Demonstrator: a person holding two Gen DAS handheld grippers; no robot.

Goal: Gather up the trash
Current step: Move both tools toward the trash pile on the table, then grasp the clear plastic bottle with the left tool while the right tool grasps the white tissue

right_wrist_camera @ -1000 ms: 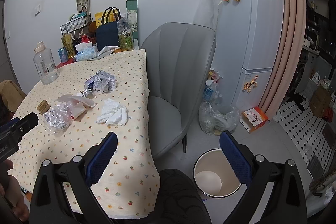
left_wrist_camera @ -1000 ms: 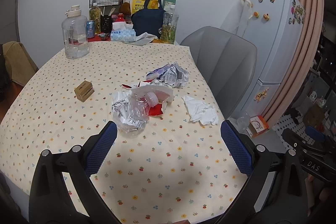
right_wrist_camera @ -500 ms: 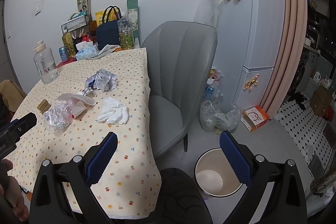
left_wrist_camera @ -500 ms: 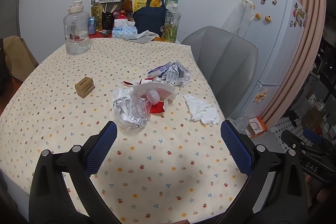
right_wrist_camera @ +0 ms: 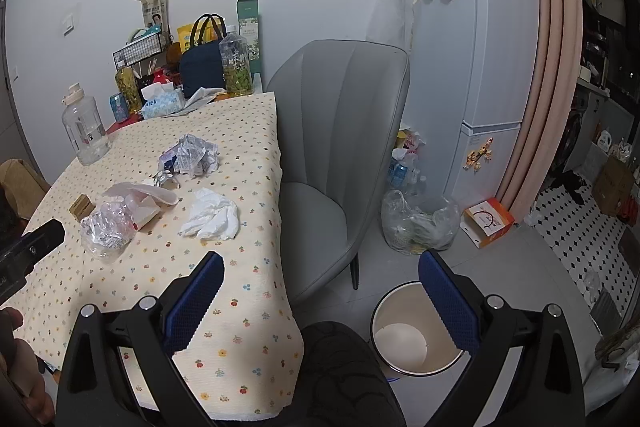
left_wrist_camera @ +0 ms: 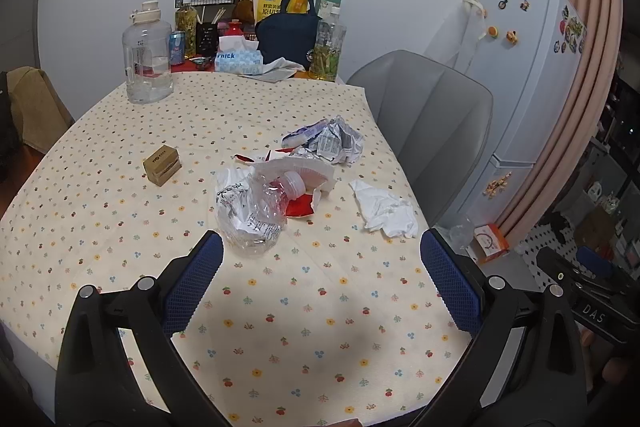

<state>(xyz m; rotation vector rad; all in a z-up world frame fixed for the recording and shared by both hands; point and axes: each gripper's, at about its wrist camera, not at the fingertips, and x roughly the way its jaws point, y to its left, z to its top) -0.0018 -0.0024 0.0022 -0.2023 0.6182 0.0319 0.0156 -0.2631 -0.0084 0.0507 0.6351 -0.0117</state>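
Observation:
Trash lies mid-table on the flowered cloth: a crushed clear plastic bottle [left_wrist_camera: 256,207] with a white cap, a white and red wrapper [left_wrist_camera: 304,175] behind it, a crumpled printed wrapper [left_wrist_camera: 332,143] farther back, and a white crumpled tissue [left_wrist_camera: 386,211] at the right. My left gripper [left_wrist_camera: 320,267] is open and empty, just short of the bottle. My right gripper [right_wrist_camera: 320,287] is open and empty, over the table's right edge. The tissue [right_wrist_camera: 212,215] and the bottle [right_wrist_camera: 106,227] also show in the right wrist view. A white waste bin [right_wrist_camera: 416,335] stands on the floor below.
A small brown box [left_wrist_camera: 162,165] sits at the table's left. A water jug [left_wrist_camera: 146,55], tissue box, navy bag [left_wrist_camera: 290,31] and bottles stand at the back. A grey chair [right_wrist_camera: 340,131] is beside the table. A fridge [right_wrist_camera: 480,47] and a plastic bag [right_wrist_camera: 420,223] stand behind.
My left gripper has drifted slightly, so the table scene shifted a little in its view. The right gripper barely moved. Both stay open and empty.

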